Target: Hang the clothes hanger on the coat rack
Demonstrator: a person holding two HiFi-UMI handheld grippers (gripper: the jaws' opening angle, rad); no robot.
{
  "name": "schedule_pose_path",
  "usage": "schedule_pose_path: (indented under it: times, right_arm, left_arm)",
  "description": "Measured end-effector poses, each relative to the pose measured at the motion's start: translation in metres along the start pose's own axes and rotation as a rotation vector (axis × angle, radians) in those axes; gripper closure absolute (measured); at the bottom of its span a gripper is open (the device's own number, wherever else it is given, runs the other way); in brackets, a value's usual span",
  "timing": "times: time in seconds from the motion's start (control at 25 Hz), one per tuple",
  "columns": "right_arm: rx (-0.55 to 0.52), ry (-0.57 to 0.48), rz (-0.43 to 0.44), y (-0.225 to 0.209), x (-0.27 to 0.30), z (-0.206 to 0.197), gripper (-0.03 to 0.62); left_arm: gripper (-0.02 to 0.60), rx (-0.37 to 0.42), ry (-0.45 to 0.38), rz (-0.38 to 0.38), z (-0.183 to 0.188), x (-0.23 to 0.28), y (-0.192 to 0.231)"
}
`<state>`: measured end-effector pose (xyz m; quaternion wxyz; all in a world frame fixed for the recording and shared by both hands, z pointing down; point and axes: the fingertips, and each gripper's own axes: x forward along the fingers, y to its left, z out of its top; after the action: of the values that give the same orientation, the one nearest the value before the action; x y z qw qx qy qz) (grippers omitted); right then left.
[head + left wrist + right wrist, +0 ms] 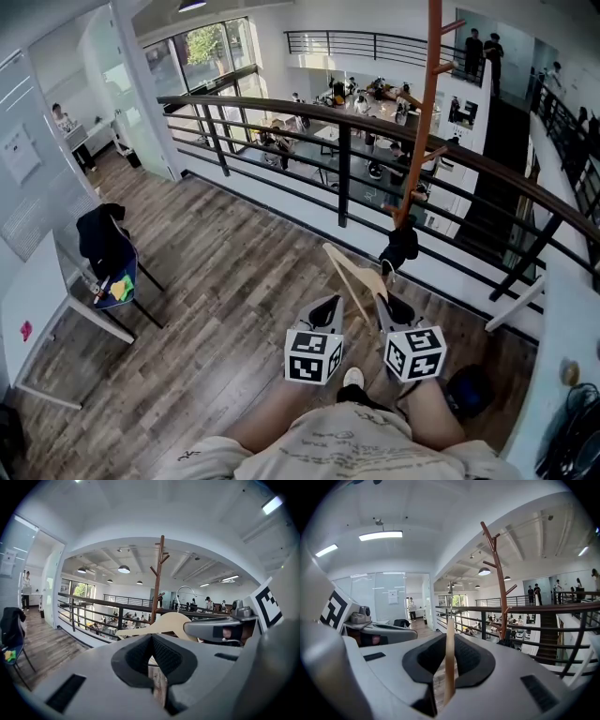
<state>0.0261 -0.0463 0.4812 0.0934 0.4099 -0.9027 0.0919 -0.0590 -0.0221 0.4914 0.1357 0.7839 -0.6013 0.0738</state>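
Note:
A pale wooden clothes hanger (354,274) with a metal hook (185,592) stands upright in my right gripper (394,307), whose jaws are shut on its lower edge. In the right gripper view the hanger (449,653) shows edge-on between the pads. My left gripper (323,311) rides just to the left of it, apart from the hanger (161,624), its tips together with nothing between them (151,641). The brown coat rack (427,112) with short side pegs stands ahead by the railing, and something black (400,246) hangs low on it. Both gripper views also show the rack (158,573) (499,583).
A dark curved railing (337,122) runs behind the rack, over a lower floor with people. A chair with a black jacket (105,244) and a white table (37,300) stand at the left. A white ledge (572,319) is at the right, a dark object (469,389) on the floor.

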Motion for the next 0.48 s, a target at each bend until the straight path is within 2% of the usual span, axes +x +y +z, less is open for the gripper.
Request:
schedule_pose_path:
  times: [0.48]
  right_arm:
    - [-0.003,-0.010,0.022,-0.044,0.065,0.036,0.545]
  left_arm:
    - [0.591,-0.002,-0.006,0.013,0.036,0.074,0.029]
